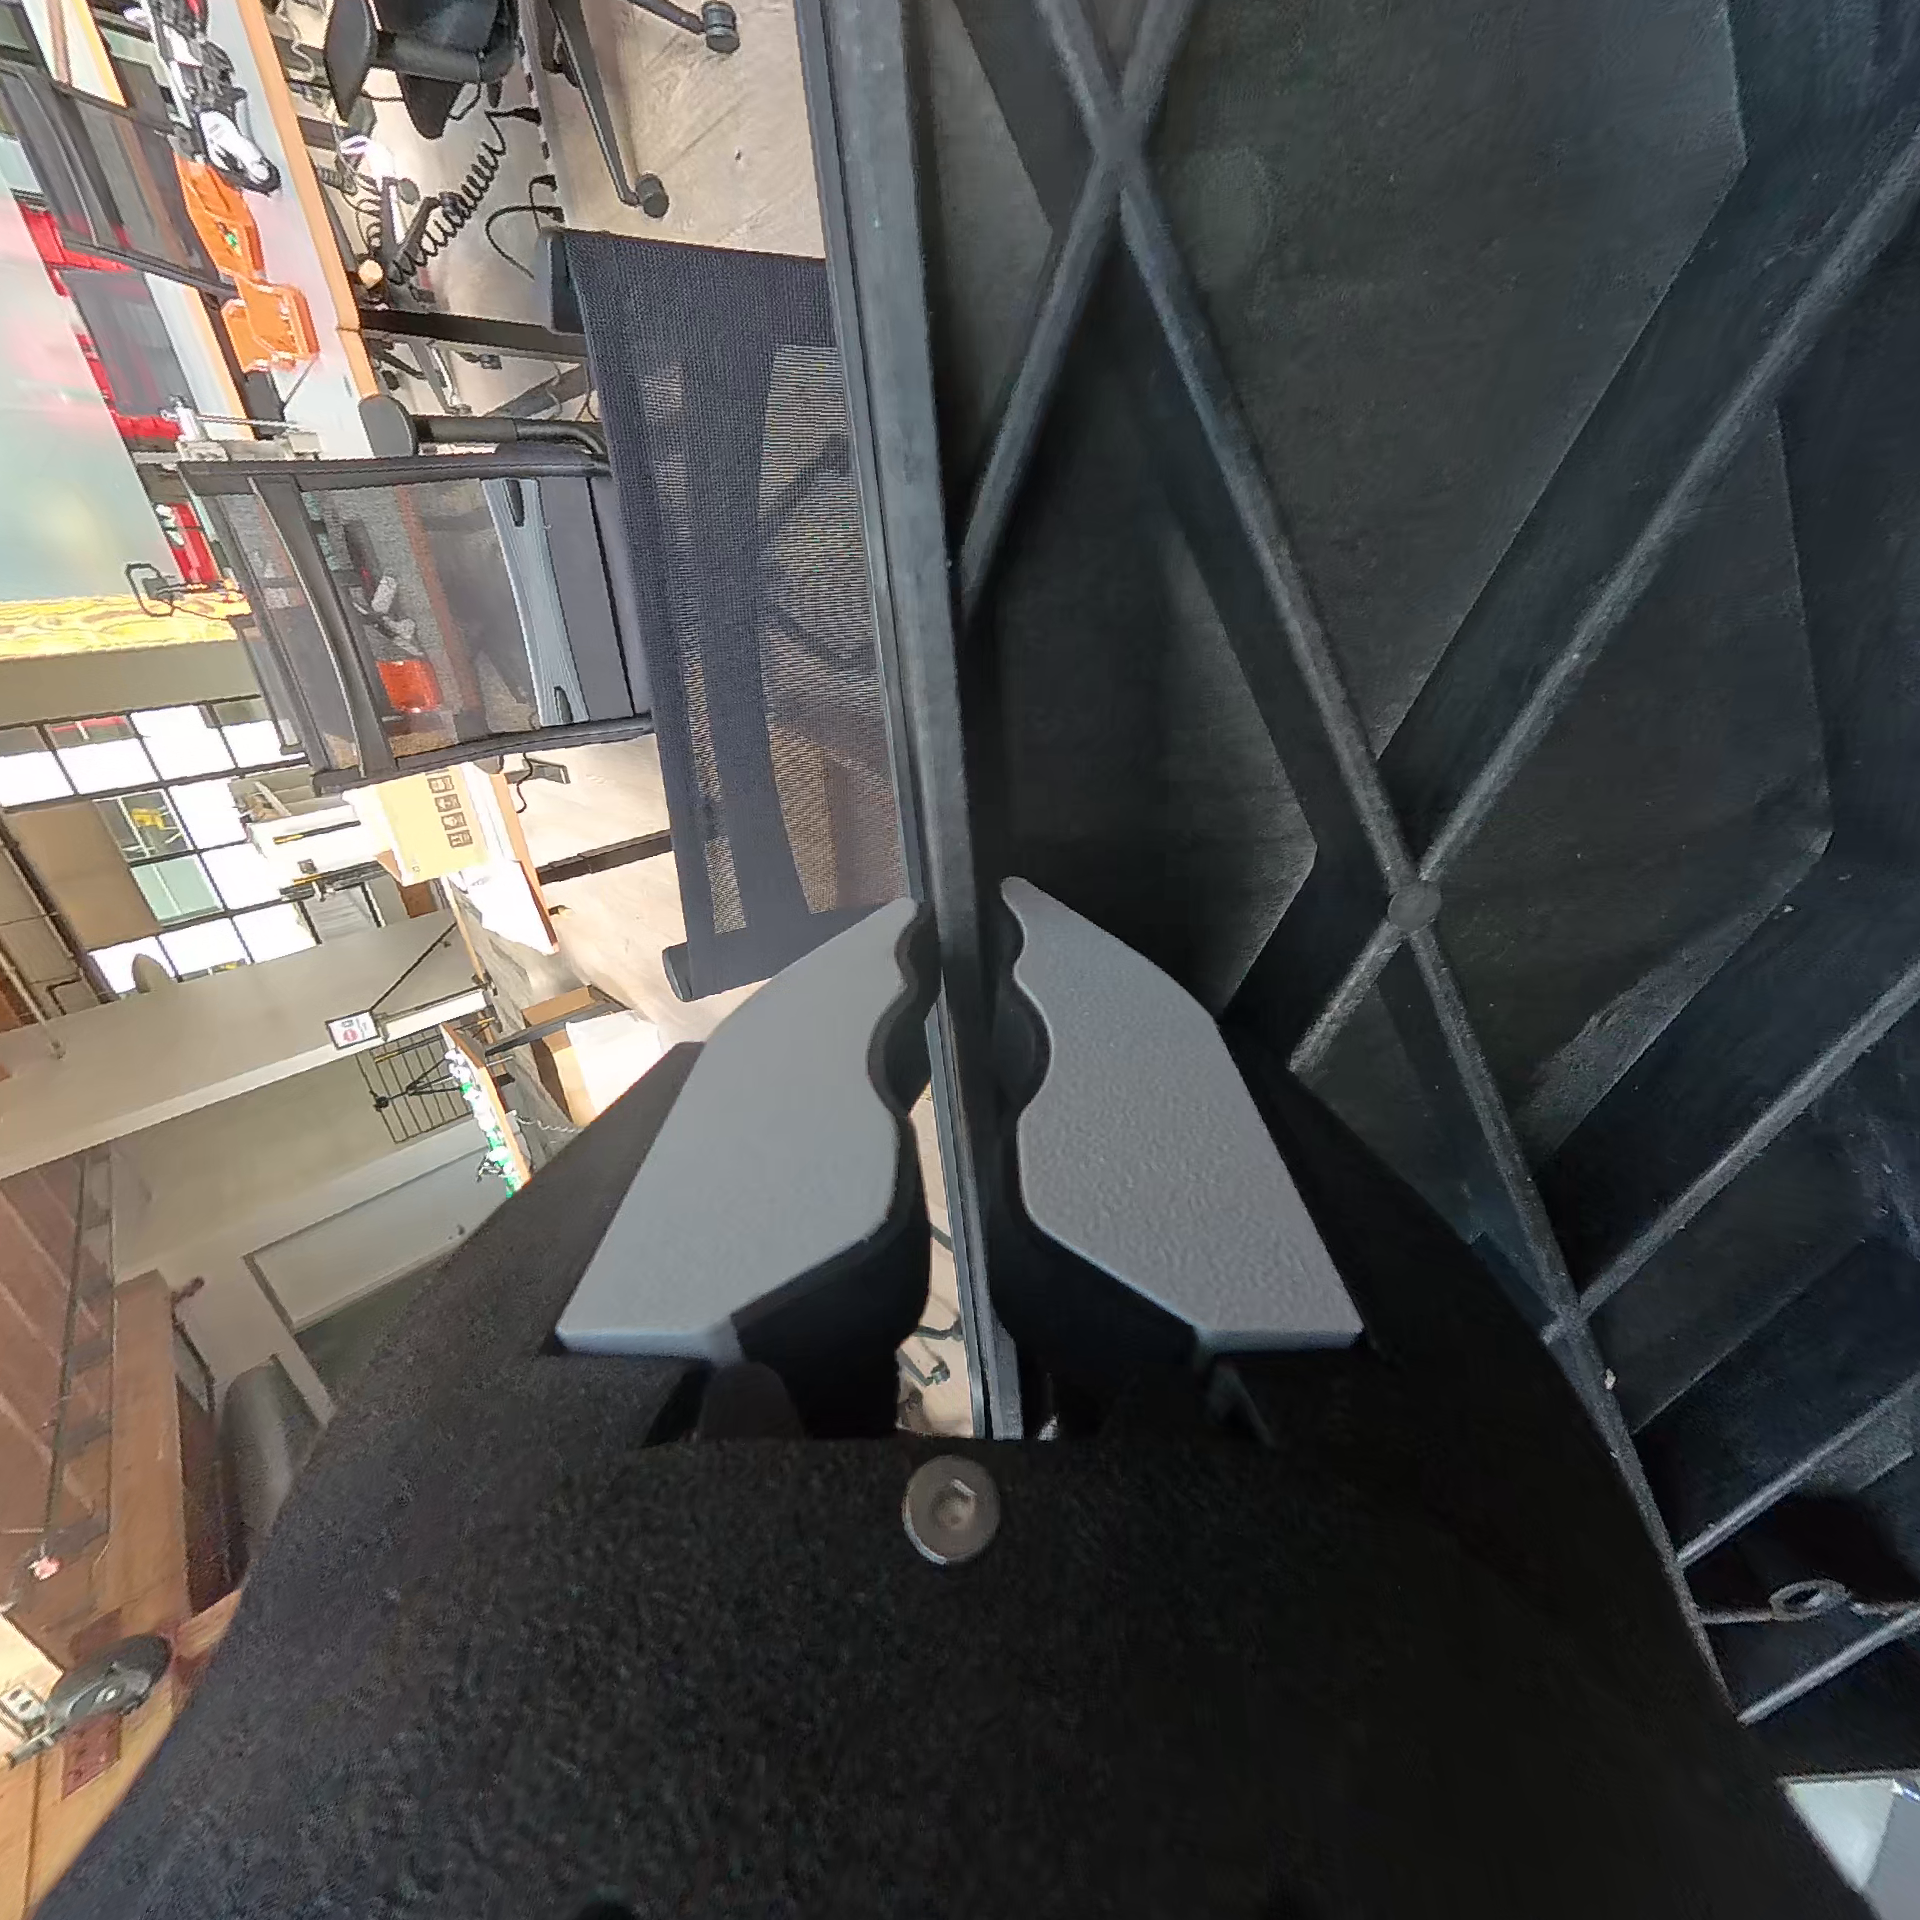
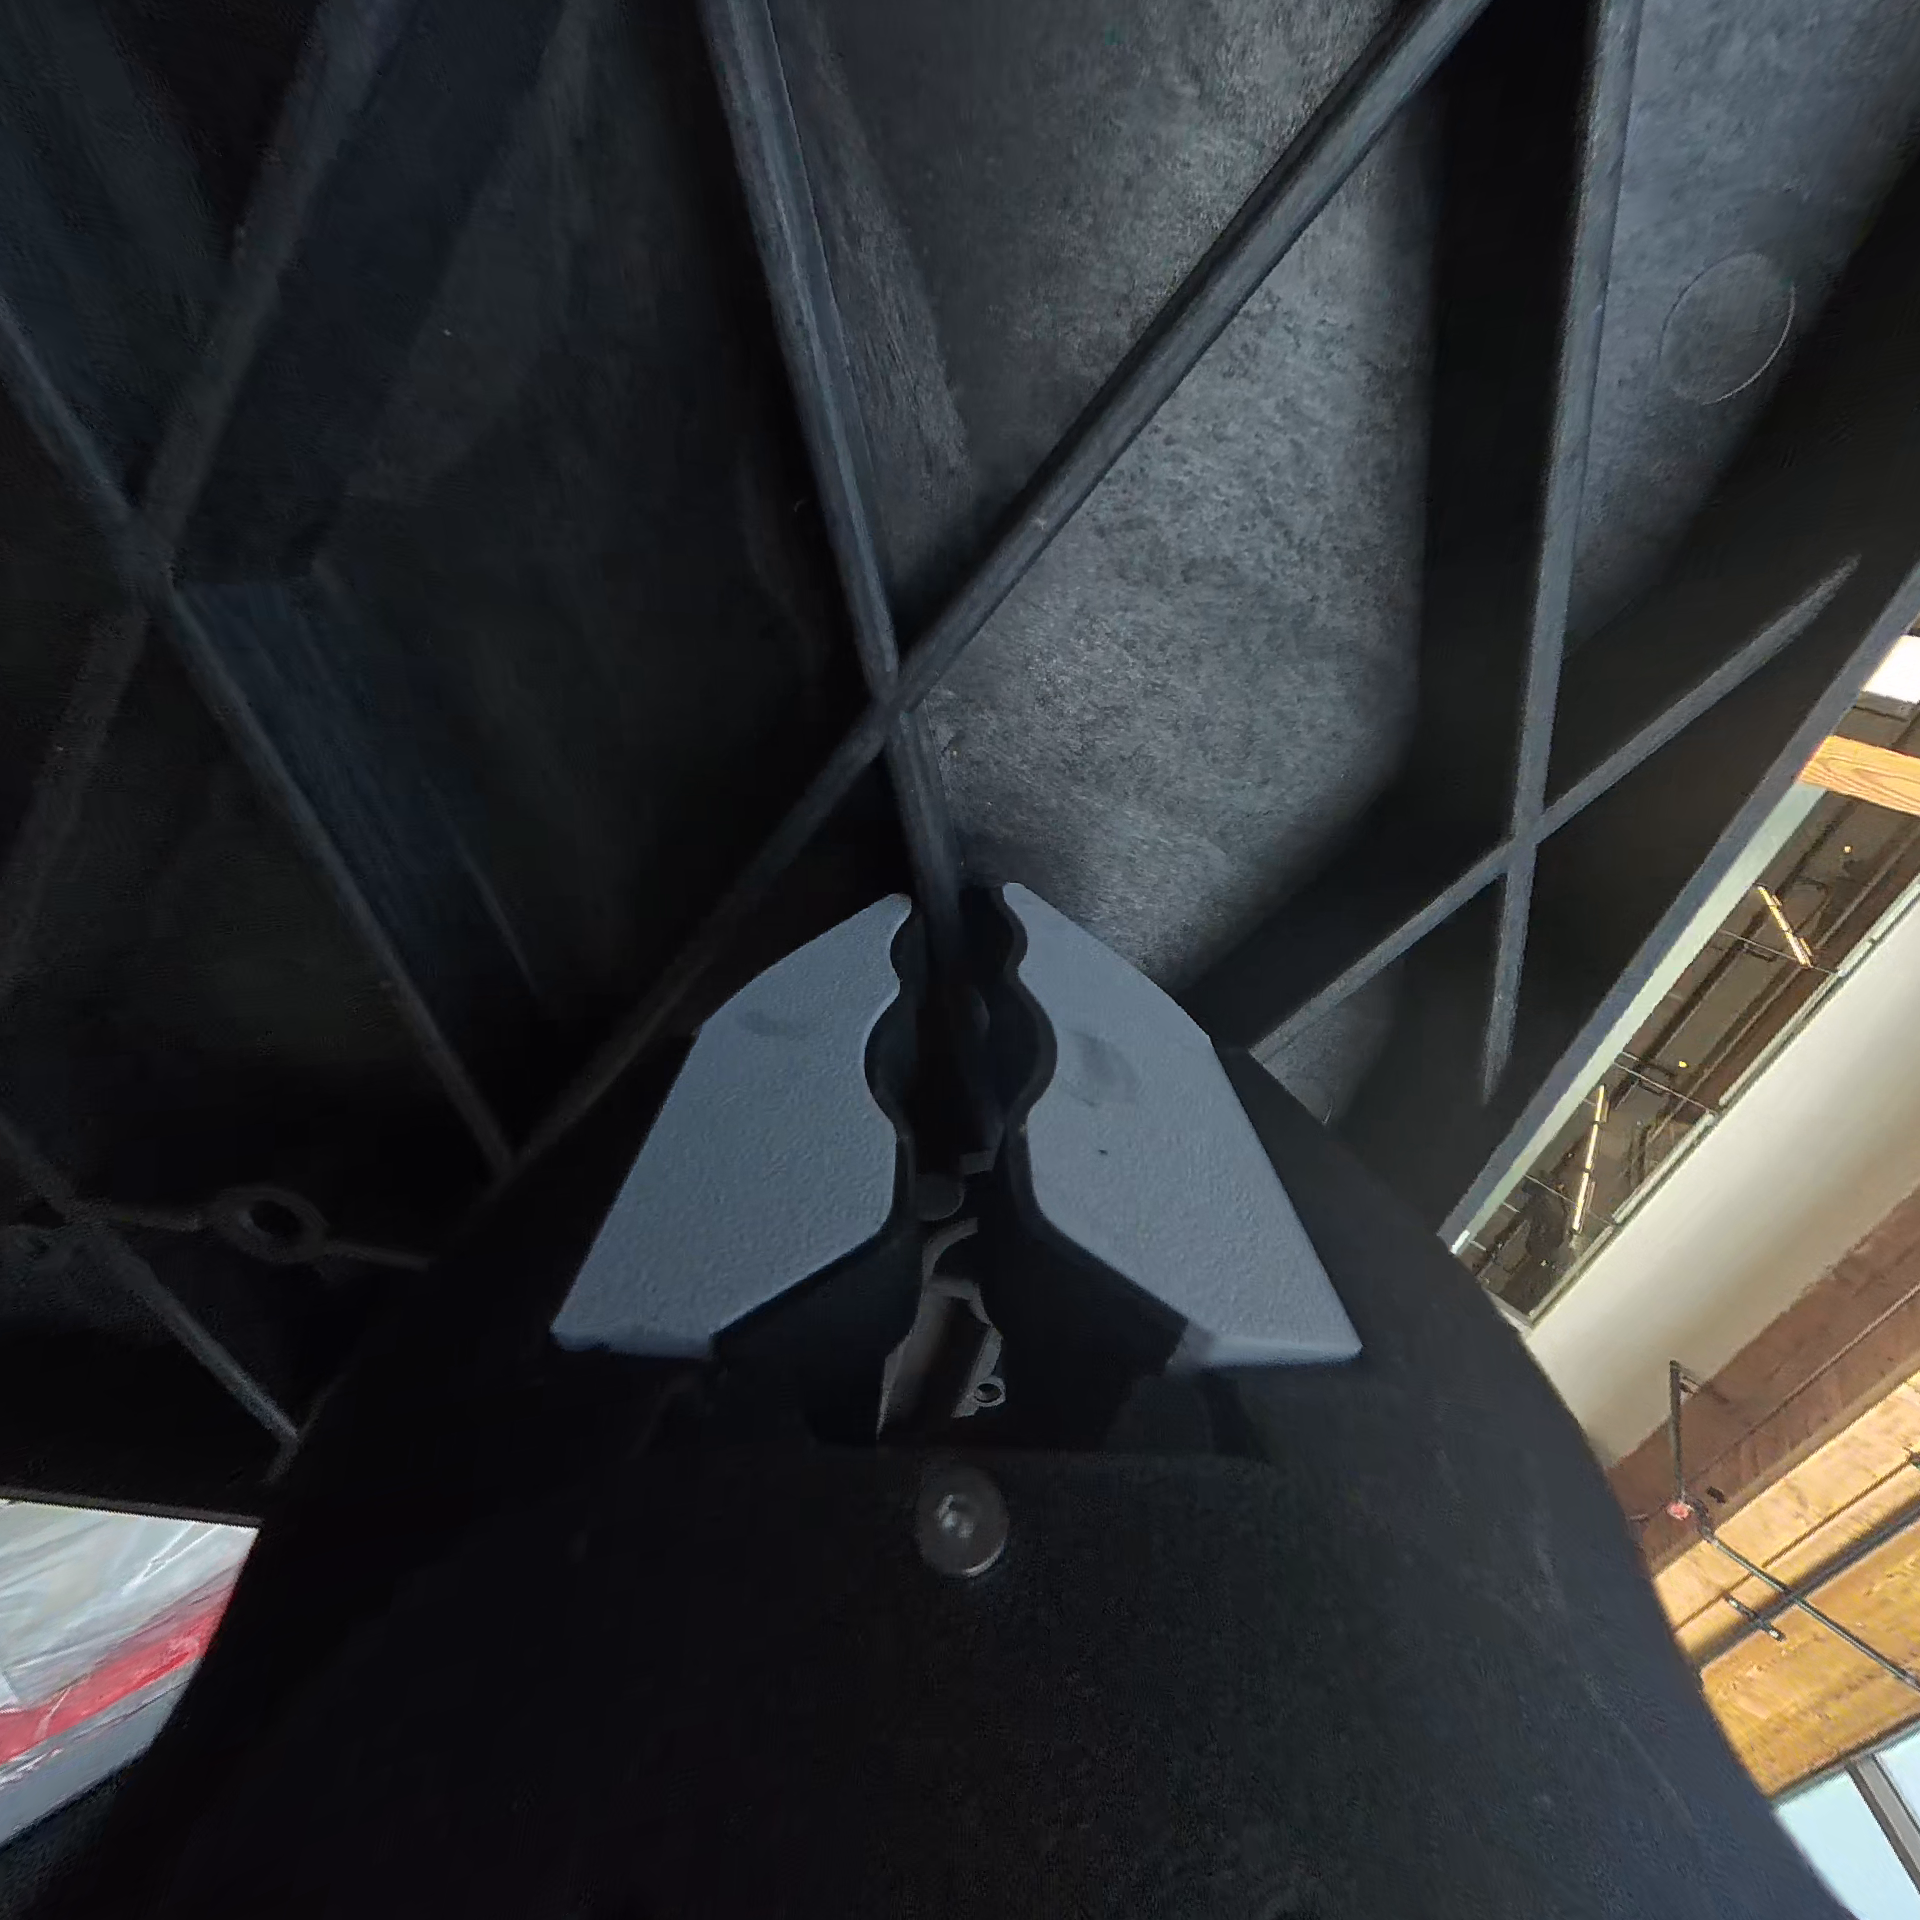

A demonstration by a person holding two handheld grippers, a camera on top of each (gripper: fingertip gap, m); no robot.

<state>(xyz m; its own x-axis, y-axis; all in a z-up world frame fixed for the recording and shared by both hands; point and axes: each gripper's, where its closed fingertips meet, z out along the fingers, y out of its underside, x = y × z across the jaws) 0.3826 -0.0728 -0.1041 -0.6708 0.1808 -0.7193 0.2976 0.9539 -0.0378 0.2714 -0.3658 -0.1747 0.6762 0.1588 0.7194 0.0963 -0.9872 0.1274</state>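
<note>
Workshop floor, desks and tall windows lay sideways behind everything we saw. Nearest us, our left gripper (image 1: pixel 961 914) had its 2 grey fingers (image 1: pixel 769 1143) pinched on the outer edge rim (image 1: pixel 914 582) of a black ribbed plastic panel (image 1: pixel 1455 436), 1 finger on the outside and 1 on the ribbed inner face. That rim ran straight away from us between the fingertips. Our right gripper (image 2: pixel 956 909) was clamped on a thin raised rib (image 2: pixel 810 343) of the same panel (image 2: pixel 1195 644), well in from the edge, just below where that rib crossed a diagonal rib (image 2: pixel 1174 353). The ribs formed a lattice of diamond cells across the panel's dark, textured face.

Farther off, past the rim in the left view, stood a black mesh office chair (image 1: pixel 748 582), and beyond it a cardboard box (image 1: pixel 436 821) and orange crates (image 1: pixel 270 322) on desks. Past the panel's right edge in the right view we made out wooden beams (image 2: pixel 1808 1600) and a white wall (image 2: pixel 1704 1226).
</note>
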